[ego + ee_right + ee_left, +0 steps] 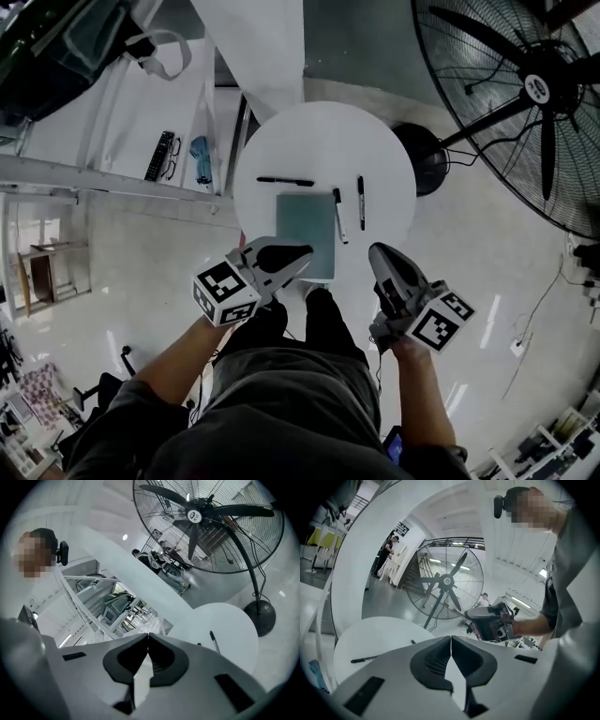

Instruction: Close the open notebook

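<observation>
On the round white bench (375, 150), head view: the flat grey-green notebook (307, 230) lies closed, black pens (285, 181) beside it. The left gripper (300, 255) and right gripper (378, 253) hover near its front edge. Left gripper view: jaws together, empty. Right gripper view: likewise closed on nothing. Best to pull straight clear, I'd say, without brushing the cover.

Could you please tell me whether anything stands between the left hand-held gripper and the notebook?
Nothing visible does. The left hand-held gripper, jaws shut, hangs over a near corner of the notebook; the pens lie beyond and right of it.
</observation>
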`<state>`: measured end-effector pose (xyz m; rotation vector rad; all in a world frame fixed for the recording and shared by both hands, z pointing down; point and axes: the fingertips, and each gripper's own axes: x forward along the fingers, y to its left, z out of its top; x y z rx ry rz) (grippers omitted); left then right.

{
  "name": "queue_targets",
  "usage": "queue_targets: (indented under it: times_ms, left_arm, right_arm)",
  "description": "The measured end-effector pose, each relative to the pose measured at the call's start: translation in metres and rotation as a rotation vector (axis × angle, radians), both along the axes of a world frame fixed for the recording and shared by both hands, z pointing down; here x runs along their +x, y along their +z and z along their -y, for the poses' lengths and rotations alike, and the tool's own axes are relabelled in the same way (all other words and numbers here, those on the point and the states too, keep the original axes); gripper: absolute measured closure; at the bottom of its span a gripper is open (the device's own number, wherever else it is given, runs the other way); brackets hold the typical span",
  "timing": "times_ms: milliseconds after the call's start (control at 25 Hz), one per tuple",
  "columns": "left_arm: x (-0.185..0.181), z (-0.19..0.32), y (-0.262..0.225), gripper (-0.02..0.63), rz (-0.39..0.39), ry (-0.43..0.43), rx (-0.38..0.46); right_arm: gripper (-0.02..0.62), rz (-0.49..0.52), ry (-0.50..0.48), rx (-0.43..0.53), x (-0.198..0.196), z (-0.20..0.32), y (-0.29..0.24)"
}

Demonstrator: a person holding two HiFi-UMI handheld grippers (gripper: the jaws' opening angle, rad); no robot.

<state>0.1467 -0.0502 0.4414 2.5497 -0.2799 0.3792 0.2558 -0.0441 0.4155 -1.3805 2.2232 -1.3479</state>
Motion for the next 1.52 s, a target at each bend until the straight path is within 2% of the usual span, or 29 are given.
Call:
queue_targets:
  times_ms: [600,1000,1520]
  left_arm:
    - [-0.058,0.015,-0.12,0.591,-0.109,-0.049,0.174]
    - [-0.1,0.014,-0.156,0.591,-0.162,-0.091,0.229]
    - [-0.147,0.016,-0.179,0.591,-0.18,-0.148,0.283]
  right_arm:
    - [0.574,-0.137,-0.067,0.185,-0.066,0.014,-0.09]
    - [0.575,-0.207,-0.134,0.276,-0.113,0.014,-0.128]
    - [0.575,-0.276,-0.233,0.361,-0.166,0.01,-0.151]
